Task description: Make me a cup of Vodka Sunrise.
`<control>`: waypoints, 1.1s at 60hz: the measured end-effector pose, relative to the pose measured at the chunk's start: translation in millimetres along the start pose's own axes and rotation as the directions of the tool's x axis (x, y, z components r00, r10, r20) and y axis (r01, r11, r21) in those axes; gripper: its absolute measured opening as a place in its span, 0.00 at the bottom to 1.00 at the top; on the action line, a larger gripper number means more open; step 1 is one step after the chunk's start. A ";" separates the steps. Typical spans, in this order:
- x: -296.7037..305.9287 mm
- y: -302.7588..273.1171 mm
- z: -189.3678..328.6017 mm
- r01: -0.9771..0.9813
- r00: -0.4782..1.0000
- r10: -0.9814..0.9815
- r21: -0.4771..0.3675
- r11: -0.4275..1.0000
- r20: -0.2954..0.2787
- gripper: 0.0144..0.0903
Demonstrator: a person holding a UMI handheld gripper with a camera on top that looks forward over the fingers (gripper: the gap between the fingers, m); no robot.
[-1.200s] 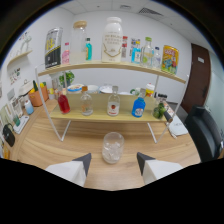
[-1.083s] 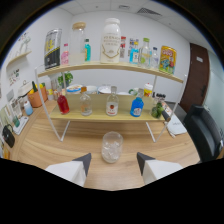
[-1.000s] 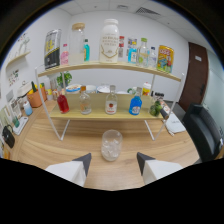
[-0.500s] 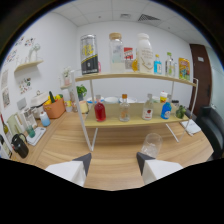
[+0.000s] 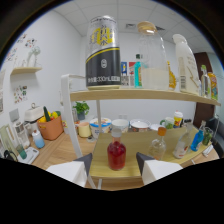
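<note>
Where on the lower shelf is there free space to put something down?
The lower shelf is bare on both sides of the red bottle, which stands just ahead of the open hand-held gripper. Further right it is crowded: a clear bottle, a white bottle and a blue bottle.

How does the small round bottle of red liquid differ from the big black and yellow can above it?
The small round bottle of red liquid is clear glass, squat, and stands on the lower shelf just ahead of the open gripper, between its fingers. The big black and yellow can is opaque, tall and straight-sided, on the top shelf. Both stand upright.
</note>
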 end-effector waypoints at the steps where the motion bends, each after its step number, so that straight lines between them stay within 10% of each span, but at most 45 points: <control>1: -0.5 1.1 4.7 0.000 1.000 0.000 0.003 1.000 -0.002 0.87; 21: 10.2 9.7 43.3 0.019 0.999 -0.020 -0.020 1.000 -0.042 0.29; 66: 55.8 40.4 -68.0 -0.009 0.999 0.009 -0.006 1.000 0.051 0.27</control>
